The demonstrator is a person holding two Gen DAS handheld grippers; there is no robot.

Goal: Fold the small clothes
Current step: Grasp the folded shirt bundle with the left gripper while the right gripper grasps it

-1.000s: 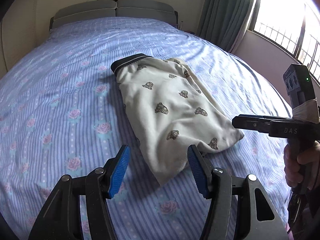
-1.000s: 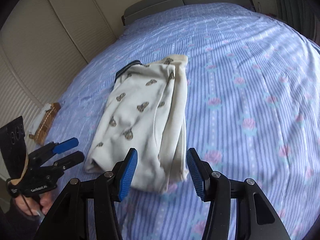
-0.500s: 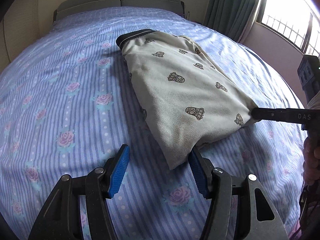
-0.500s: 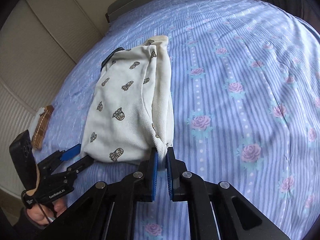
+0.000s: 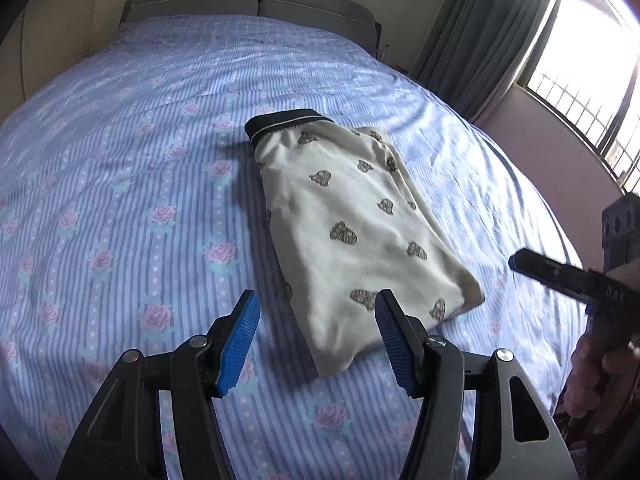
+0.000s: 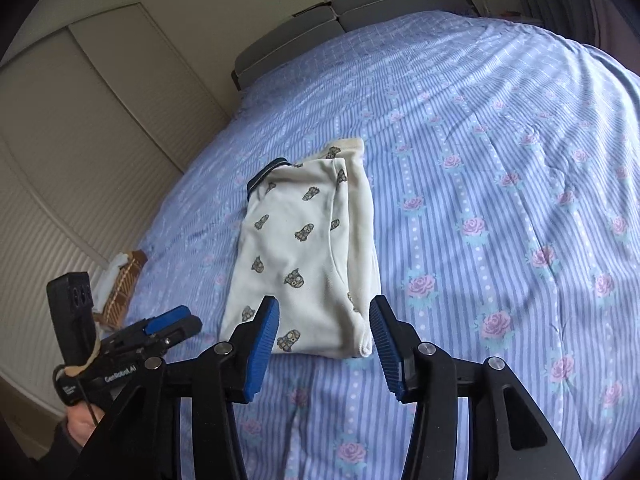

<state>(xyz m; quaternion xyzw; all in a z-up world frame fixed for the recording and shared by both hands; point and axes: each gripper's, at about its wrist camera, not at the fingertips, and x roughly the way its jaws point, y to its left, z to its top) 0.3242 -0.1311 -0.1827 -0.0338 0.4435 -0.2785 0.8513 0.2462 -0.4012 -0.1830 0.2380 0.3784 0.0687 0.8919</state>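
Note:
A small cream garment (image 5: 352, 224) with a brown print and a dark navy waistband lies folded lengthwise on the bed; it also shows in the right wrist view (image 6: 308, 256). My left gripper (image 5: 316, 336) is open and empty just short of its near end. My right gripper (image 6: 324, 340) is open and empty at the garment's near right corner. In the left wrist view the right gripper (image 5: 560, 272) shows from the side at the right. In the right wrist view the left gripper (image 6: 168, 328) shows at the lower left.
The bed (image 5: 120, 200) has a blue striped sheet with pink roses and a grey headboard (image 5: 256, 0). A window with a curtain (image 5: 480, 32) is at the right. A brown and white object (image 6: 120, 280) lies at the bed's left edge beside wardrobe doors (image 6: 80, 140).
Half a second ago the right gripper was shut on the garment's near corner. Now it is open and both grippers have drawn back from the cloth, which lies flat.

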